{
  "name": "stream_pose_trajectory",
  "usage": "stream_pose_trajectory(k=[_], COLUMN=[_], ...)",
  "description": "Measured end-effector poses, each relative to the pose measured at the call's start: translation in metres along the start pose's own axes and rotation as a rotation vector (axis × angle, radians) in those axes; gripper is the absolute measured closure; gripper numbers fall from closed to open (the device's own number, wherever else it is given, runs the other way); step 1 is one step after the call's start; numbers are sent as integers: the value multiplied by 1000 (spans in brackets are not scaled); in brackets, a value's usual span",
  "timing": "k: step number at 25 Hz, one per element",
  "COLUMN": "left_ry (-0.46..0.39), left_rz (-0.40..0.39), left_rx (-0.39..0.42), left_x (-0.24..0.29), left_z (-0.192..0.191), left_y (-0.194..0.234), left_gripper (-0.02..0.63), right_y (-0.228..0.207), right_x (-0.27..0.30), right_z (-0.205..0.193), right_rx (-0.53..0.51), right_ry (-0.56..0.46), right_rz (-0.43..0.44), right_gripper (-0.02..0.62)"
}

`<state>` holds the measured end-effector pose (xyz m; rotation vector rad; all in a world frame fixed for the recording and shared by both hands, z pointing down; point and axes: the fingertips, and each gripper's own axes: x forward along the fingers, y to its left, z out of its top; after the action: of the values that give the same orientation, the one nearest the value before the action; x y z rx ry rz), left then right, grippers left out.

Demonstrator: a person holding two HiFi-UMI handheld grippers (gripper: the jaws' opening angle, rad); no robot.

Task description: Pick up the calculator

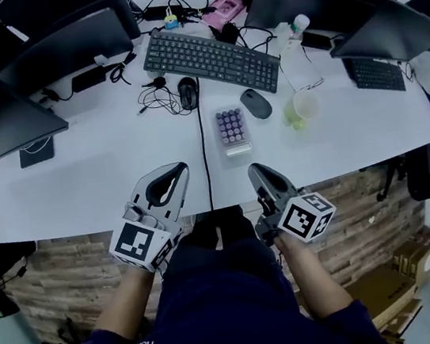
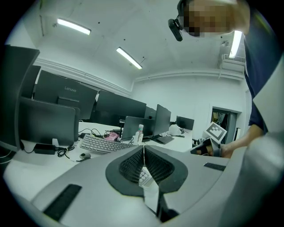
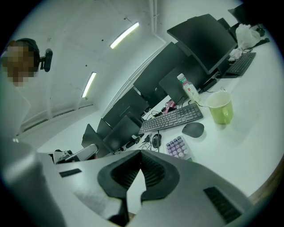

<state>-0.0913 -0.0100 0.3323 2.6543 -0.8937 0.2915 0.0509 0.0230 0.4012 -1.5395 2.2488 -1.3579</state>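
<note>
The calculator (image 1: 233, 130), small and white with purple keys, lies flat on the white desk (image 1: 103, 176) just in front of the black keyboard (image 1: 209, 52). My left gripper (image 1: 179, 168) hovers at the desk's near edge, down and left of the calculator, jaws shut and empty. My right gripper (image 1: 253, 169) is at the near edge just below the calculator, also shut with nothing in it. In the right gripper view the calculator (image 3: 179, 147) lies ahead, right of the closed tips (image 3: 141, 153). The left gripper view shows the calculator (image 2: 144, 177) partly behind its closed jaws (image 2: 143, 148).
A grey mouse (image 1: 255, 103), a green cup (image 1: 301, 108) and a bottle (image 1: 291, 35) stand right of the calculator. A black mouse (image 1: 188, 91) with tangled cables lies to its upper left. Monitors (image 1: 68, 45) line the back. The person's legs are under the desk edge.
</note>
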Motion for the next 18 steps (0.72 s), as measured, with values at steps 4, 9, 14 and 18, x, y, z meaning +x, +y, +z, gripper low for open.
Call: stream_pose_trajectory(k=[4, 9, 14, 18], left_ry=[29, 63, 97, 110], left_rz=[20, 46, 92, 89], left_rx=[-7, -14, -50, -46], left_x=[15, 30, 40, 47], left_z=[-12, -23, -31, -43], left_y=[2, 5, 7, 7], left_gripper=[574, 574, 574, 574], right_y=[-19, -40, -59, -74], right_x=[8, 17, 24, 29], right_z=[-1, -4, -11, -16], right_rx=[10, 23, 35, 44], right_ry=[30, 68, 106, 124], right_rz=[3, -1, -9, -23], right_gripper=[592, 592, 592, 592])
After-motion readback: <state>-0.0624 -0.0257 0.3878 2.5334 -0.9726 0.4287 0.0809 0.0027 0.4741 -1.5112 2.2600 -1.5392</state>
